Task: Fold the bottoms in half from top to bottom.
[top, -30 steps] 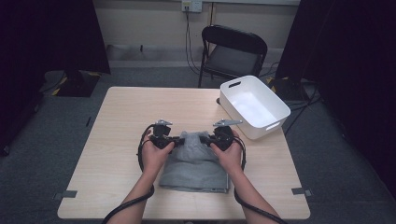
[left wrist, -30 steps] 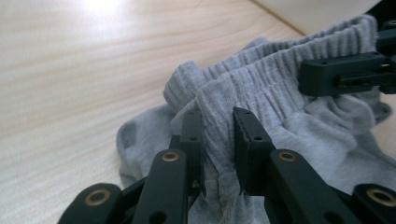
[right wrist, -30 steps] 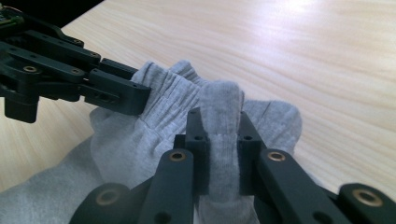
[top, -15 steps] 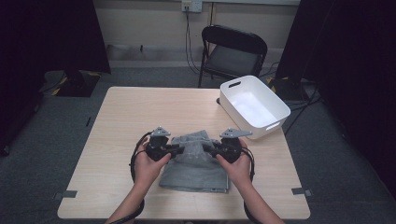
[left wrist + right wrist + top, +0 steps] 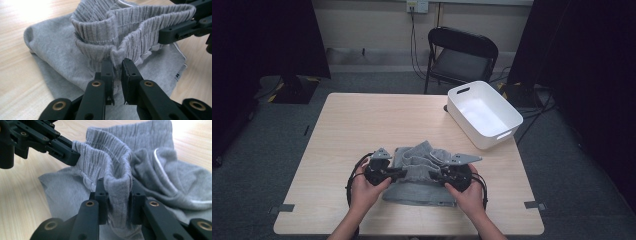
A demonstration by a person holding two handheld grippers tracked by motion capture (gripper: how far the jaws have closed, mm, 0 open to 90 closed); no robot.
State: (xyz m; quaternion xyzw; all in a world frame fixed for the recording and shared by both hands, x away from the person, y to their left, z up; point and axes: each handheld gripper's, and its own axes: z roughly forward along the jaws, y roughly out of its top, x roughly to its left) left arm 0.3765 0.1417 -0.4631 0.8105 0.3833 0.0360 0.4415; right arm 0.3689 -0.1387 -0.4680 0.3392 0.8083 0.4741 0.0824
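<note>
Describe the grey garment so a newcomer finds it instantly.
On the light wooden table, look at the near edge, ahead of the white bin. The grey garment lies there, between the left hand-held gripper and the right hand-held gripper. It is the table's one soft cloth item, its ribbed waistband pinched up by both.

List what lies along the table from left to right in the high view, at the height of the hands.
Left gripper → grey sweatpants, gathered waistband up → right gripper. The white bin lies farther right, but farther back on the table.
</note>
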